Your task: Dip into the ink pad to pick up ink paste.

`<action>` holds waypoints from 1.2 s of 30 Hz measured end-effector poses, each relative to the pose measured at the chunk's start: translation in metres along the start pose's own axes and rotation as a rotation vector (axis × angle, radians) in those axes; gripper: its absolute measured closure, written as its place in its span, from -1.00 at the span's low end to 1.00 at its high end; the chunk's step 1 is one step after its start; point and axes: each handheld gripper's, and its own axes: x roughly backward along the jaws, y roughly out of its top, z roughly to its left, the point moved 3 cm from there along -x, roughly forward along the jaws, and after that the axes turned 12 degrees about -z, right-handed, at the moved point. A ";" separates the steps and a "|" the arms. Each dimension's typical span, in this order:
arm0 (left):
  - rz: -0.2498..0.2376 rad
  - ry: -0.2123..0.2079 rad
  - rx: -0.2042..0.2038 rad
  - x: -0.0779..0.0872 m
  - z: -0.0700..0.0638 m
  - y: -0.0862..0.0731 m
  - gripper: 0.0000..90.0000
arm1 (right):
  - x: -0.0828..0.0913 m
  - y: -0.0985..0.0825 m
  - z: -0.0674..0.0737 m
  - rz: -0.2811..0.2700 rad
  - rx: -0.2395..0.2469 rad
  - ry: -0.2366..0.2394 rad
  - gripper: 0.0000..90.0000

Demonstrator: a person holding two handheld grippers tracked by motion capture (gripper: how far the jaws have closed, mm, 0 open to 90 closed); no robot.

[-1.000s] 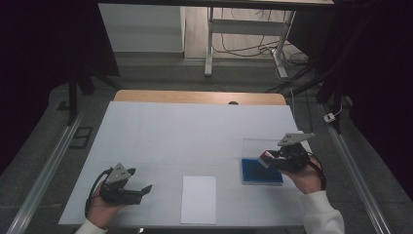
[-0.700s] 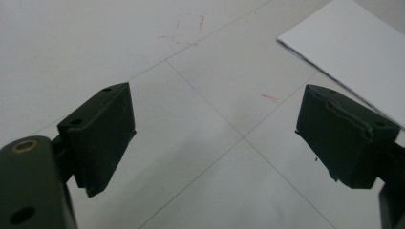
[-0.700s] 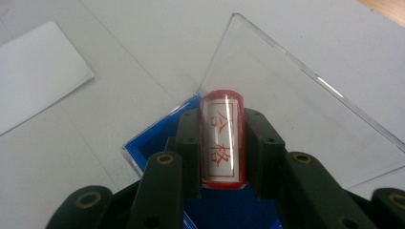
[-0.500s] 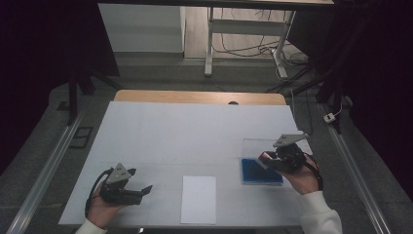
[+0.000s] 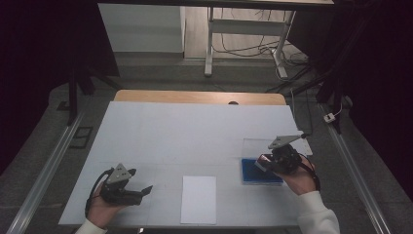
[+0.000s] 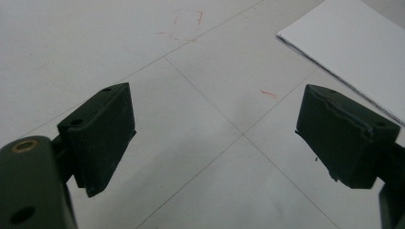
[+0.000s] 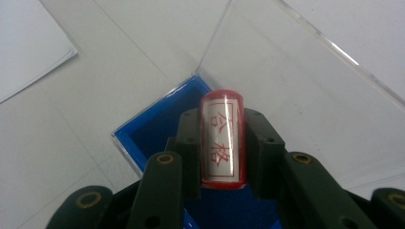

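From the high view the stamp is too small to make out inside the right gripper [image 5: 265, 163], which hangs over the blue ink pad [image 5: 260, 173] and its clear lid [image 5: 253, 146]. The right gripper view shows it plainly: the jaws are clamped on a red-rimmed stamp [image 7: 222, 138] with red characters on its label; its lower end is hidden. The left gripper [image 6: 215, 136] rests with jaws wide apart, holding nothing, near the white paper sheet [image 5: 198, 199].

Glossy red-trimmed plastic stamp [image 7: 223, 138] catching light; clear shiny lid [image 7: 305, 81]; matt paper sheet [image 5: 198, 199] lying on smooth bench [image 5: 195, 131].
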 end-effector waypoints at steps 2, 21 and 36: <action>0.001 0.000 0.000 0.000 0.000 0.000 -0.71 | -0.001 -0.001 0.000 0.004 -0.001 0.000 0.56; 0.009 -0.001 -0.002 -0.001 0.000 -0.001 -0.71 | -0.016 -0.009 0.000 0.065 0.020 -0.015 0.56; 0.018 -0.006 -0.004 -0.002 0.000 -0.002 -0.71 | -0.019 -0.012 0.000 0.076 0.009 -0.019 0.56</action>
